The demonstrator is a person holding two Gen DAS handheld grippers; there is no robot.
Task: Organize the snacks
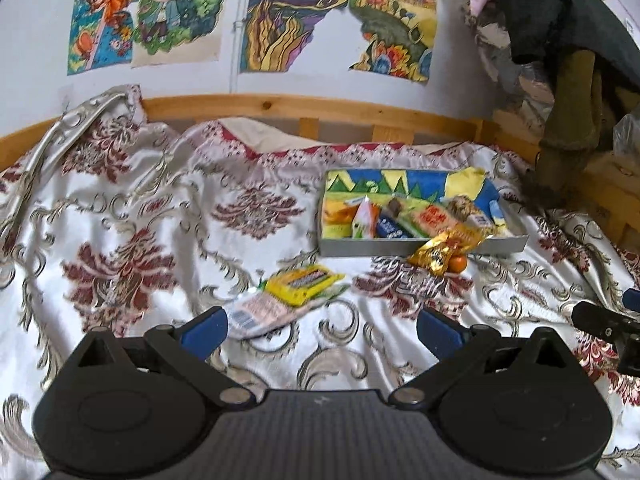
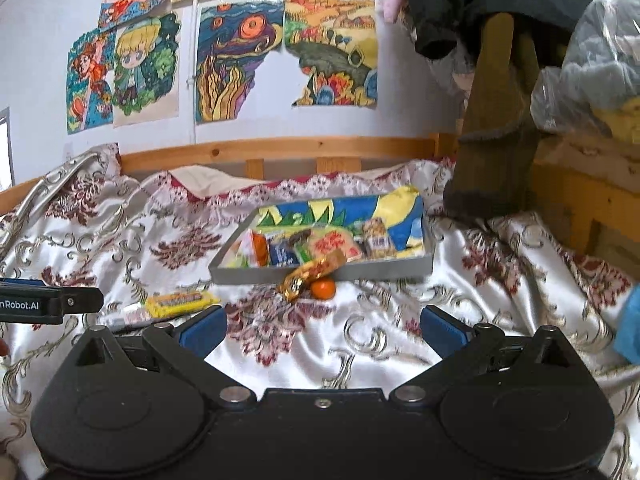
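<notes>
A shallow grey box (image 1: pixel 424 245) (image 2: pixel 384 269) with a colourful lining sits on the bedspread and holds several snack packets. A gold packet (image 1: pixel 440 249) (image 2: pixel 310 274) leans over its front wall, with a small orange fruit (image 1: pixel 457 263) (image 2: pixel 323 288) beside it on the cloth. A yellow packet (image 1: pixel 302 280) (image 2: pixel 180 303) lies on a white-pink packet (image 1: pixel 264 314) nearer to me. My left gripper (image 1: pixel 322 330) is open, just short of those two packets. My right gripper (image 2: pixel 323 330) is open over bare cloth, in front of the fruit.
The patterned bedspread (image 1: pixel 160 240) covers a bed with a wooden rail (image 1: pixel 280 106) along the wall. Clothes hang at the right (image 2: pixel 496 128), beside a plastic bag (image 2: pixel 592 60). The other gripper shows at the frame edges (image 1: pixel 600 322) (image 2: pixel 52 304).
</notes>
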